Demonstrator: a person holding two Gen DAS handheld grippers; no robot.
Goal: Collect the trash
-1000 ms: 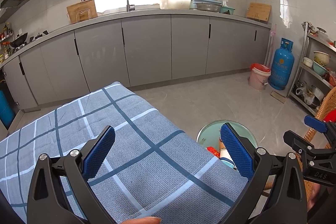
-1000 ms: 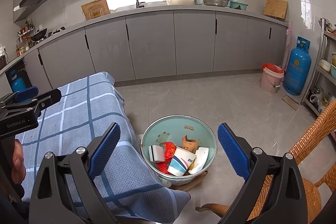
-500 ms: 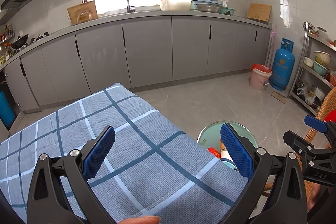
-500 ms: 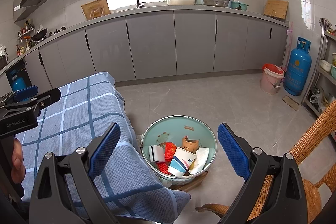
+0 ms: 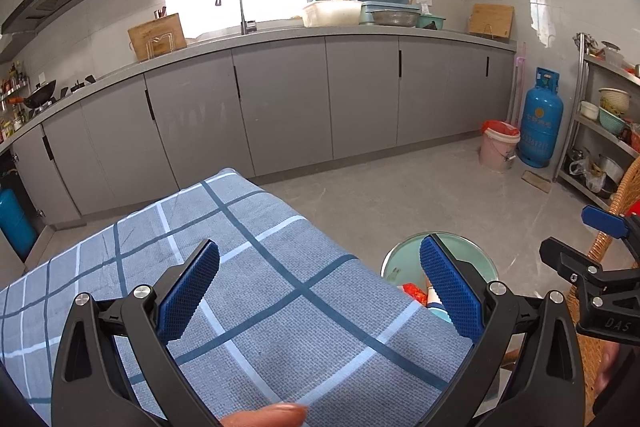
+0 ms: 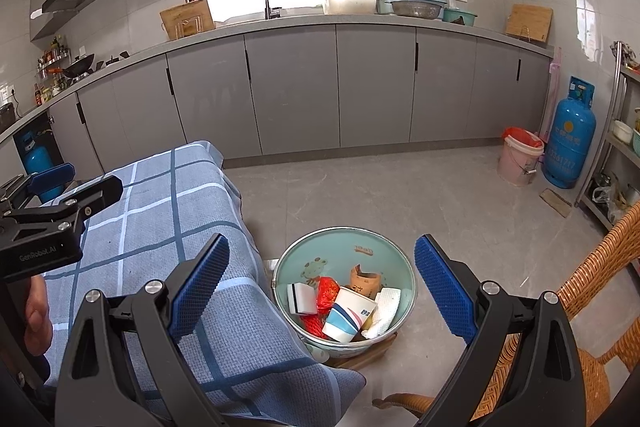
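Note:
A pale green basin (image 6: 348, 247) stands on the floor beside the table and holds trash: a paper cup (image 6: 347, 315), a red wrapper (image 6: 327, 293), a brown torn cup (image 6: 365, 281), a white tissue (image 6: 385, 311) and a small white carton (image 6: 301, 299). My right gripper (image 6: 322, 279) hangs open above the basin with nothing between its fingers. My left gripper (image 5: 318, 287) is open over the blue checked tablecloth (image 5: 256, 267), also holding nothing. In the left wrist view the basin (image 5: 404, 261) is partly hidden behind the table edge and the right finger.
Grey kitchen cabinets (image 6: 372, 87) line the far wall. A blue gas cylinder (image 6: 570, 143) and a pink bucket (image 6: 519, 163) stand at the right. A wicker chair (image 6: 592, 291) is close on the right. A metal shelf (image 5: 604, 131) holds bowls.

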